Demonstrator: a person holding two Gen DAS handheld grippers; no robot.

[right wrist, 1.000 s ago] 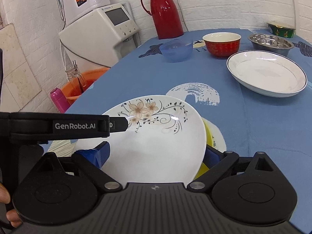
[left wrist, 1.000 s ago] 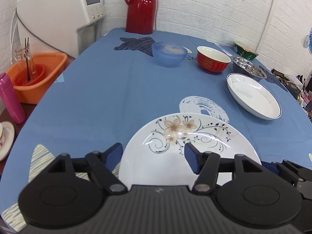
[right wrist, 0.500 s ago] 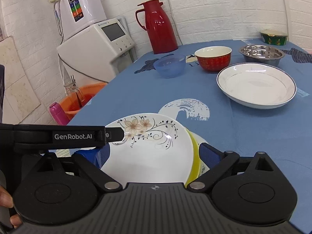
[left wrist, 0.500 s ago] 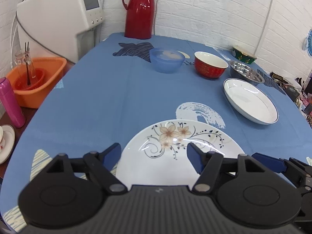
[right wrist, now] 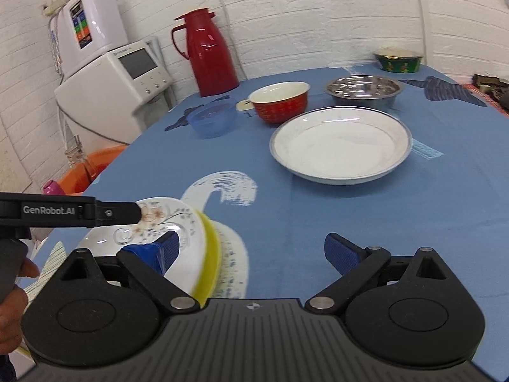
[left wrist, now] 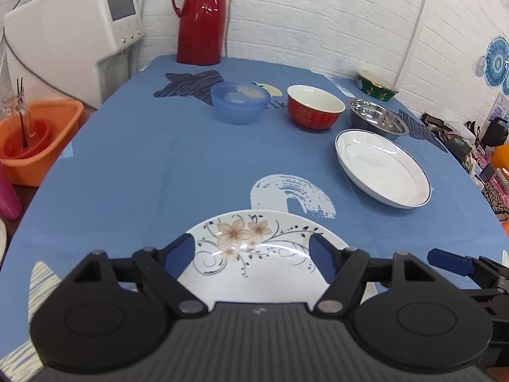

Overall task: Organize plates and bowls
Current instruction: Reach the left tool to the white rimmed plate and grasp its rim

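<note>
A white floral plate [left wrist: 254, 254] lies on a yellow plate [right wrist: 210, 254] at the table's near edge. My left gripper [left wrist: 251, 251] hovers over the floral plate, open, its blue pads wide apart on either side of the flower print. My right gripper [right wrist: 253, 251] is open too, with only blue tablecloth between its fingers. The plate stack sits by its left finger. The left gripper [right wrist: 117, 213] reaches over the floral plate [right wrist: 152, 226] from the left. A white blue-rimmed plate [left wrist: 381, 168] [right wrist: 340, 146] lies farther right.
In a row behind stand a blue bowl [left wrist: 240, 102], a red bowl [left wrist: 315, 111], a steel bowl [left wrist: 377, 121] and a green bowl [left wrist: 377, 86]. A red thermos [left wrist: 202, 16] is at the back. An orange basket [left wrist: 38, 140] and a white machine [left wrist: 79, 31] are off the left edge.
My right gripper has shifted right, off the stacked plates it straddled. My left gripper has drawn back, so less of the floral plate shows past it.
</note>
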